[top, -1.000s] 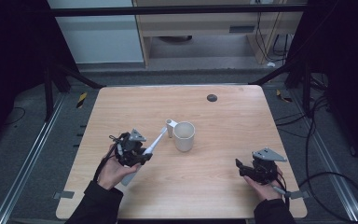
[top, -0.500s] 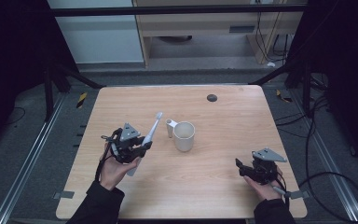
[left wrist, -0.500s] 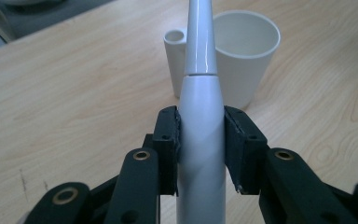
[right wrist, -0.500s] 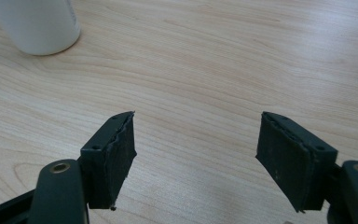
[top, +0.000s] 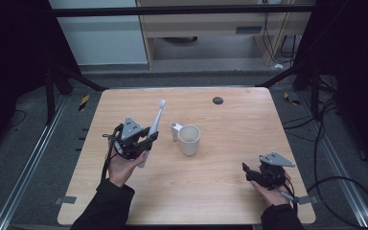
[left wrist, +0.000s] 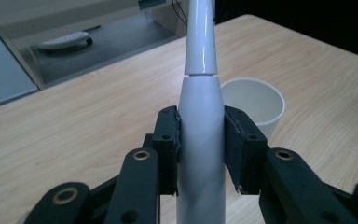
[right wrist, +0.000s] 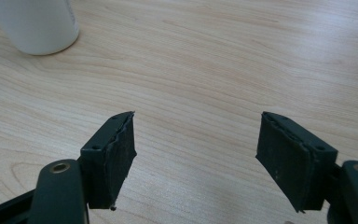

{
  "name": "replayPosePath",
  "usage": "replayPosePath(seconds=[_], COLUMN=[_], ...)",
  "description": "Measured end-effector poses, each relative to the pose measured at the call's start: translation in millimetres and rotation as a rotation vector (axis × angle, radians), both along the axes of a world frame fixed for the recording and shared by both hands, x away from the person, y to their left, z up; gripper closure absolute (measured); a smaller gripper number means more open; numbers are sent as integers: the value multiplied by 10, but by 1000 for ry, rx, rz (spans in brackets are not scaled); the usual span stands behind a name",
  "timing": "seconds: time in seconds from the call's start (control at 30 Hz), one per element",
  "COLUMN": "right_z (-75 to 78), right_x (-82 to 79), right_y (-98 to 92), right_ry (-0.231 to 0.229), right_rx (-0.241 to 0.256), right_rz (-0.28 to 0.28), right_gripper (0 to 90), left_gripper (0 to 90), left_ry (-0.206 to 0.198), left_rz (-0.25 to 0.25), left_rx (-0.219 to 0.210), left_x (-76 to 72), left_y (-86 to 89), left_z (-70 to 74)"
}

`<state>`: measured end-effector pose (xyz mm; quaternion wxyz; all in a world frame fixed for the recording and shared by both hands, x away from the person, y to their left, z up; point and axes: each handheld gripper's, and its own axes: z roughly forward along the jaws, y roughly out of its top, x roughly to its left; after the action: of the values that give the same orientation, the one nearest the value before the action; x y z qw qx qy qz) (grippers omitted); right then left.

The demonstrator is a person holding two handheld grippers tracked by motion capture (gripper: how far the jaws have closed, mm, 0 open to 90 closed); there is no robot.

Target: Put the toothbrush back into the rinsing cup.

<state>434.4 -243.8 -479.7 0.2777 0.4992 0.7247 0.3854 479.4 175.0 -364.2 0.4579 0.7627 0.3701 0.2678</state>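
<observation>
A white electric toothbrush [top: 154, 124] is clamped by its handle in my left gripper [top: 143, 142], held above the table's left half with its brush head pointing up and away. In the left gripper view both jaws press on the toothbrush [left wrist: 200, 93], and my left gripper [left wrist: 200, 149] is shut on it. A white cup [top: 189, 139] stands mid-table, to the right of the toothbrush, and shows behind it as the cup [left wrist: 256, 100]. My right gripper [top: 250, 173] rests low near the front right, open, with nothing between its jaws [right wrist: 196, 154].
A small white piece [top: 175, 130] stands against the cup's left side. A dark round spot [top: 217, 100] sits near the far edge of the wooden table [top: 235, 201]. The cup's base [right wrist: 37, 23] is at the upper left of the right gripper view.
My left gripper has swung the toothbrush from pointing low toward the cup to more upright, and drawn back a little to the left. The right gripper has stayed put.
</observation>
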Motion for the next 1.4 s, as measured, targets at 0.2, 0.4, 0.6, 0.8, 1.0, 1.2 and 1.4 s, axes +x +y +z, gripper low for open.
replayPosePath(seconds=[0.2, 0.4, 0.6, 0.8, 1.0, 1.2, 1.4], right_z=[-3, -7, -10, -15, -18, -22, -24], right_x=[-2, -4, -5, -2, -2, 1, 1], right_y=[-1, 6, 12, 9, 6, 0, -2], right_ry=[-4, -3, -5, -4, -6, -9, -8], right_rx=[-3, -1, 0, 3, 2, 6, 7], right_rz=[1, 6, 11, 11, 12, 14, 16], right_gripper=[277, 276, 276, 276, 277, 277, 277], left_gripper=[667, 667, 667, 667, 667, 667, 667], left_ry=[-58, -101, -124, -155, -160, -155, -164], left_rz=[5, 4, -9, -20, -23, -29, -43], left_rx=[-60, -114, -163, -201, -231, -245, -258], left_x=[56, 128, 232, 320, 431, 516, 591], left_y=[-88, -194, -333, -469, -594, -694, -822], left_z=[105, 192, 209, 182, 151, 109, 121])
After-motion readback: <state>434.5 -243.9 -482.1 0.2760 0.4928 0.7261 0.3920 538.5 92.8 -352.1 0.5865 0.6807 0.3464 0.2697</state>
